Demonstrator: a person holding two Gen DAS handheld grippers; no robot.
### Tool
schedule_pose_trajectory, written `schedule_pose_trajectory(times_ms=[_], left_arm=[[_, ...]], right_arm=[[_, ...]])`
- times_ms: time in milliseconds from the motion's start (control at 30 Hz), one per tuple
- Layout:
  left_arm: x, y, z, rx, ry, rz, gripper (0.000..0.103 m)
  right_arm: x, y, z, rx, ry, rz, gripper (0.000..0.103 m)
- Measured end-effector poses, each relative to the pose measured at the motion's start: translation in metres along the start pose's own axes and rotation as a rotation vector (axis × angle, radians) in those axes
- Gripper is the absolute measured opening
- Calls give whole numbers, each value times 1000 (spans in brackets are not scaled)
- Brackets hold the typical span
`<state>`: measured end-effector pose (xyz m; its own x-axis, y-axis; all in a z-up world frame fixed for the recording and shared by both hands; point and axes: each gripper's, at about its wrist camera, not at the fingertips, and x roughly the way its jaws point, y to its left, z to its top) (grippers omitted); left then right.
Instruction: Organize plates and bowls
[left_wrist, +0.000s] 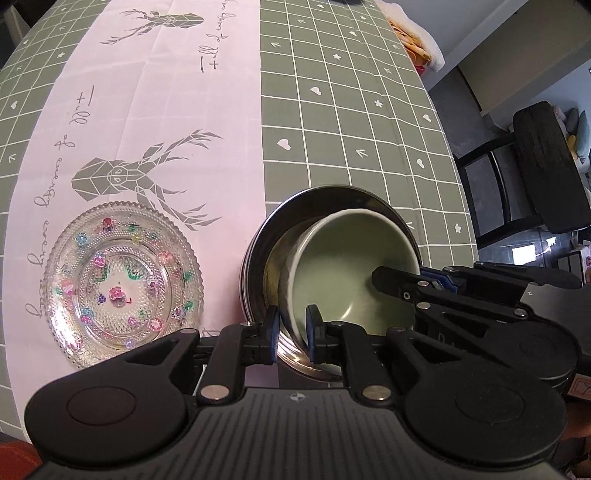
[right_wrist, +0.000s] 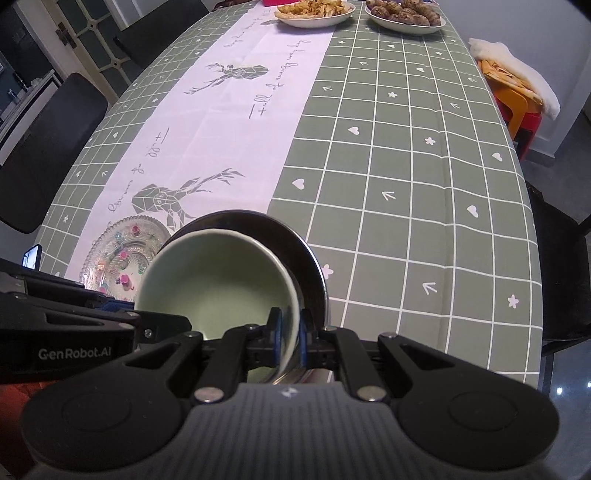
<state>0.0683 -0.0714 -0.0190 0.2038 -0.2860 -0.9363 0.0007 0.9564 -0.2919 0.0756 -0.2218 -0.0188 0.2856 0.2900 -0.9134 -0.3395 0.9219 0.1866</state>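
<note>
A pale green bowl (left_wrist: 354, 266) (right_wrist: 214, 280) lies tilted inside a wider steel bowl (left_wrist: 332, 195) (right_wrist: 295, 240) near the table's front edge. My left gripper (left_wrist: 293, 328) is shut on the green bowl's near wall, one pad inside and one outside. My right gripper (right_wrist: 290, 328) is shut on the opposite side of the same rim. In the left wrist view the right gripper (left_wrist: 402, 284) reaches in from the right. In the right wrist view, part of the left gripper (right_wrist: 162, 325) shows at the left. A clear glass plate (left_wrist: 122, 280) (right_wrist: 122, 247) with coloured flowers lies flat to the left.
The table has a green checked cloth (right_wrist: 406, 184) with a white deer-print runner (left_wrist: 155, 92). Two plates of food (right_wrist: 314, 11) (right_wrist: 402, 14) stand at the far end. A black chair (left_wrist: 546, 166) is right of the table, another (right_wrist: 48, 147) left, and a cloth-covered stool (right_wrist: 513, 85) far right.
</note>
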Motion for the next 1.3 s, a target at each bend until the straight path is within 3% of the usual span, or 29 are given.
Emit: schedule_pose_trajectory(times_ms=[233, 400, 467, 533, 667, 767, 933, 1067, 1300], left_arm=[[-6, 3, 2, -9, -24, -8, 20], [-23, -2, 4, 47, -116, 25, 25], [-30, -4, 5, 65, -146, 5, 26], [-38, -7, 5, 94, -177, -6, 29], [-51, -15, 1, 187, -272, 16, 50], [-53, -12, -2, 217, -314, 28, 51], [-42, 7, -15, 193, -369, 2, 63], [-28, 27, -23, 108, -369, -77, 71], [-4, 45, -34, 47, -381, -105, 77]], right_arm=[[0, -2, 2, 22, 2, 10, 11], [-10, -1, 3, 25, -27, 23, 11], [-17, 0, 5, 26, -45, 29, 13], [-26, -1, 7, 32, -73, 41, 27], [-39, -6, 6, 63, -120, 66, 37], [-40, -14, 2, 100, -149, 67, 48], [-26, -28, -11, 153, -169, 44, 65], [-11, -36, -20, 200, -156, 82, 66], [12, -43, -27, 229, -131, 110, 69]])
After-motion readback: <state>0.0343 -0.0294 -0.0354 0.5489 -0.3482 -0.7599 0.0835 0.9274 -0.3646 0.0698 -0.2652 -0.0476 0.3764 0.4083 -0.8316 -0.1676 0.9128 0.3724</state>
